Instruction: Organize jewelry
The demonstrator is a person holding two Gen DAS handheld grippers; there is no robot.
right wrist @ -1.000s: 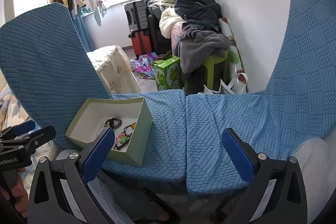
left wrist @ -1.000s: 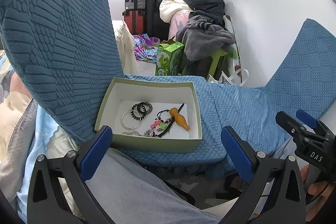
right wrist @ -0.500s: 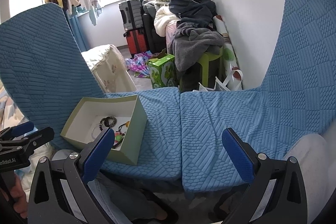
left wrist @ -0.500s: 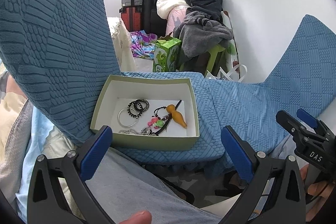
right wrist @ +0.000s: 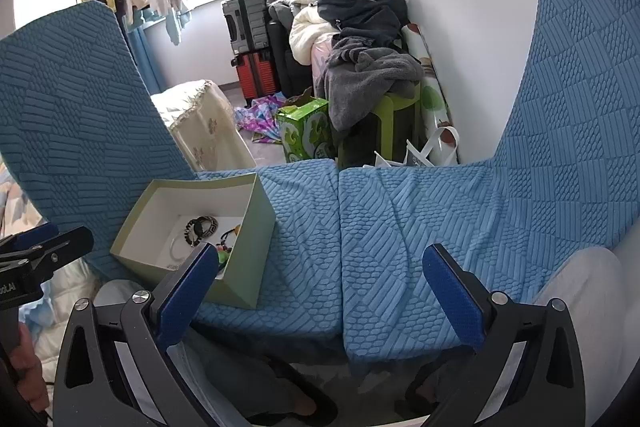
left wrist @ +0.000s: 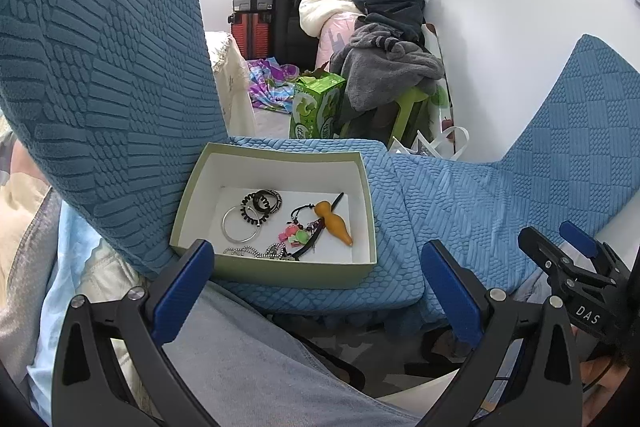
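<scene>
A pale green open box (left wrist: 280, 273) sits on the left blue seat cushion (left wrist: 384, 211). Inside lie a silver bangle (left wrist: 240, 225), black patterned bracelets (left wrist: 262, 203), a beaded chain (left wrist: 250, 251), a cord with pink and green charms (left wrist: 298, 233) and an orange gourd pendant (left wrist: 334, 223). My left gripper (left wrist: 316, 275) is open and empty, just in front of the box. My right gripper (right wrist: 320, 279) is open and empty above the seam between the two cushions; the box (right wrist: 244, 247) is to its left.
Blue textured chair backs rise on the left (left wrist: 100, 67) and right (right wrist: 572, 87). A person's grey-trousered leg (left wrist: 256, 359) lies below the box. Beyond the seats are a green carton (right wrist: 306, 133), a clothes pile (right wrist: 368, 67) and suitcases (right wrist: 250, 47).
Both views have shifted slightly: the box sits a little higher and further right in the left wrist view, and more of the seat shows. Both grippers stay open.
</scene>
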